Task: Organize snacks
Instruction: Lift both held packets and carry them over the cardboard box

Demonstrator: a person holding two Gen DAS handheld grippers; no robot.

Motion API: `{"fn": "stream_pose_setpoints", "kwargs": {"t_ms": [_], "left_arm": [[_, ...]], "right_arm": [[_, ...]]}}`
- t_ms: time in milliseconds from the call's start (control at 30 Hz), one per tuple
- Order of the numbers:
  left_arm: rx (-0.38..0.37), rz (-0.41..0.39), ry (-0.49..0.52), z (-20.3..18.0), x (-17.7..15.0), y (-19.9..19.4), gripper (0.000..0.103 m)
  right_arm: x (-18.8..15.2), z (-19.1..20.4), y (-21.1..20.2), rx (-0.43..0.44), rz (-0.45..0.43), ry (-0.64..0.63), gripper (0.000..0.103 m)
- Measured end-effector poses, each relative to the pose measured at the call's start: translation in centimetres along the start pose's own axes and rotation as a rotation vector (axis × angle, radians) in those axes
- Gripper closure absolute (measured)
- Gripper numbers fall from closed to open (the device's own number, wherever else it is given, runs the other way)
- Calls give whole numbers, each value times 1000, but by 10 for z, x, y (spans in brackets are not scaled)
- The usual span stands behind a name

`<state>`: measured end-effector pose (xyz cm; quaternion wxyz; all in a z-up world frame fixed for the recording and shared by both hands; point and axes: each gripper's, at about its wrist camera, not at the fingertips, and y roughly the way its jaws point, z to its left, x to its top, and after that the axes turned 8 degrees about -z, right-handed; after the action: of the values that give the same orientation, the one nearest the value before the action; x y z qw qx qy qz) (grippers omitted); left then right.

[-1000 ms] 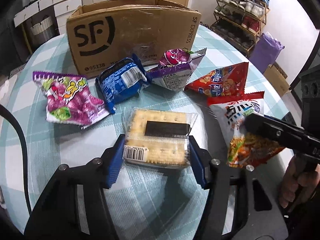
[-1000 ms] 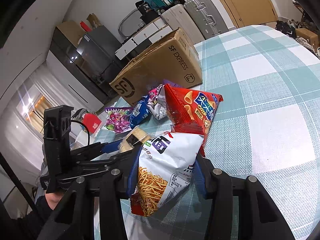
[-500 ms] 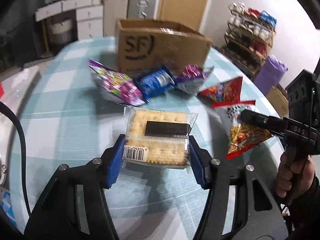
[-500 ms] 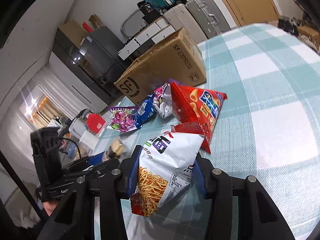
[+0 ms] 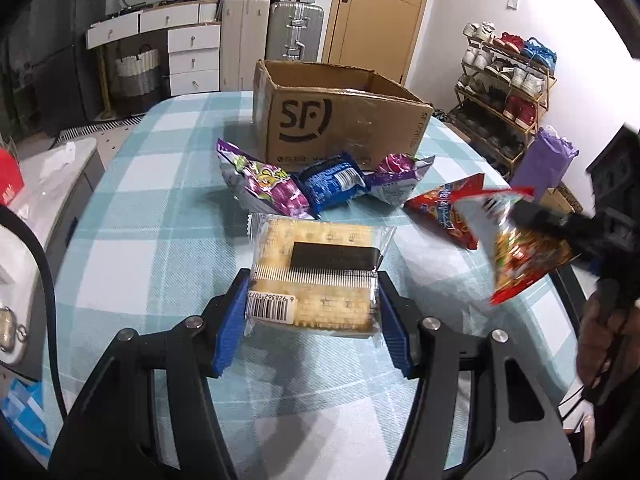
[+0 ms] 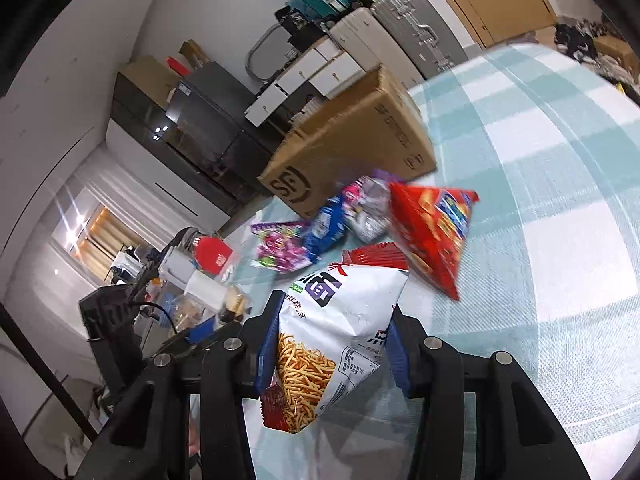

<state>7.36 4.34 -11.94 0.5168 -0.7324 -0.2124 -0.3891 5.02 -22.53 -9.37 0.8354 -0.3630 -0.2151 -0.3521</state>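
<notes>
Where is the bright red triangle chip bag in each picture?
Left wrist view: the red chip bag lies right of centre on the table, partly behind the white bag the right claw holds.
Right wrist view: the red chip bag lies above centre, right of the crinkly purple packet.
Shared landmark: the cardboard box behind the snacks.

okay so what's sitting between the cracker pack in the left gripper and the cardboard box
In the left wrist view, three snack bags lie between the cracker pack and the cardboard box: a purple candy bag, a blue cookie pack and a purple-and-silver bag.

Left gripper (image 5: 312, 312) jaws clamp cracker pack (image 5: 316, 272)
</notes>
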Motion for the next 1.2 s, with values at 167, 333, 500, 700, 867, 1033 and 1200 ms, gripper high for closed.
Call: {"fn": "stream_pose_setpoints", "kwargs": {"t_ms": [167,333,500,700,867,1033,1200], "left_arm": [[-5,-34,1,3,15,-20,46],[-2,-59,-1,10,40,-35,46],[-14,-63,-45,20,77,-51,46],[-44,-53,-50,21,128,-64,46],[-13,-86,-11,15,176,-72,46],[50,-139,50,0,229,-78,46],[27,-131,17,-10,278,-67,46]], "right_arm": [[20,29,-9,14,-20,-64,57],[46,53,-14,50,-15,-103,57],[77,73,-25,81,-44,-116,57],[120,95,-37,136,-83,-98,57],[156,113,-34,148,-103,-114,57],[193,130,-27,128,-131,-158,57],[231,140,-2,121,-106,-163,57]]}}
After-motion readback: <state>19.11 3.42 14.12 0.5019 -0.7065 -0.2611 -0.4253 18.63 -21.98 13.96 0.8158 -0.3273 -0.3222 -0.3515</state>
